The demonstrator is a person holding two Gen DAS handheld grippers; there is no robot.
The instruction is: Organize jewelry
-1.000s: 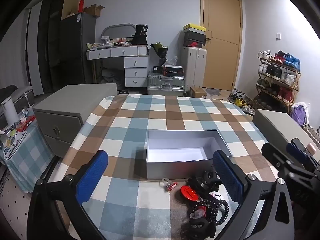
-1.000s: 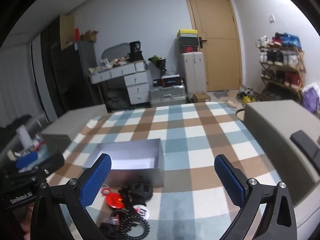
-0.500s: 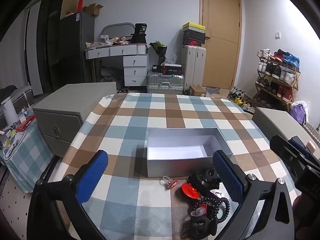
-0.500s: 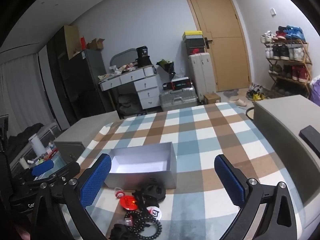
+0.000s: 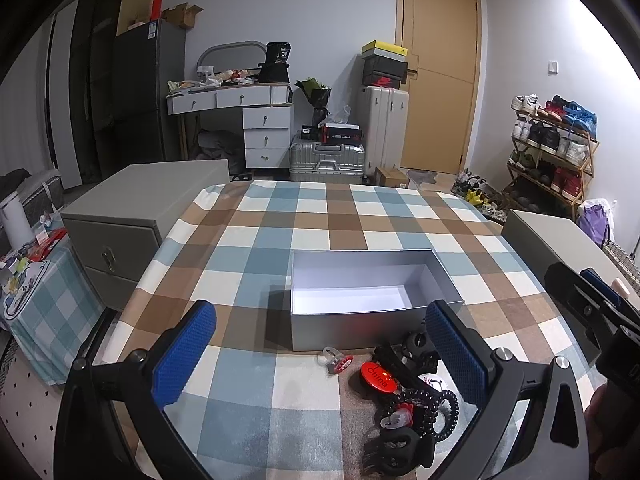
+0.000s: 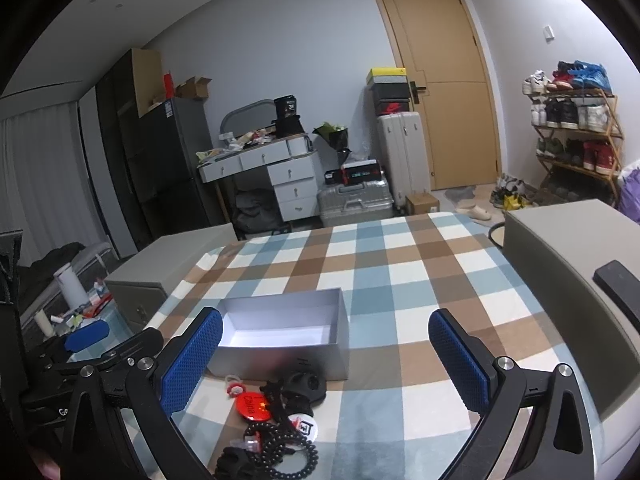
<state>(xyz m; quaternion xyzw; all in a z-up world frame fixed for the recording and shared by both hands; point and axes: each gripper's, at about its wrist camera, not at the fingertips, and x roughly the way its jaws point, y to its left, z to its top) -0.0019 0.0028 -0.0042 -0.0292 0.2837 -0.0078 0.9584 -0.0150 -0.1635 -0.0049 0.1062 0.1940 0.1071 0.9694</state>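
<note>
An open, empty silver box (image 5: 368,292) sits on the checked tablecloth (image 5: 280,216); it also shows in the right wrist view (image 6: 280,332). In front of it lies a pile of jewelry: a red "China" badge (image 5: 378,376), a small ring with a red top (image 5: 336,360), black bead bracelets (image 5: 436,408) and black hair clips (image 5: 396,452). The same badge (image 6: 250,402) and beads (image 6: 280,452) show in the right wrist view. My left gripper (image 5: 320,356) is open and empty above the pile's left side. My right gripper (image 6: 326,364) is open and empty, right of the pile.
A grey cabinet (image 5: 132,208) stands off the table's left edge and another (image 6: 572,264) at the right edge, with a black remote (image 6: 618,284) on it. A small side table with clutter (image 5: 28,264) is at the far left. Suitcases, drawers and a shoe rack stand behind.
Both grippers have drawn back and lifted slightly; the right wrist view has tilted up and shifted right. The box and the jewelry have not moved. Both grippers stay open.
</note>
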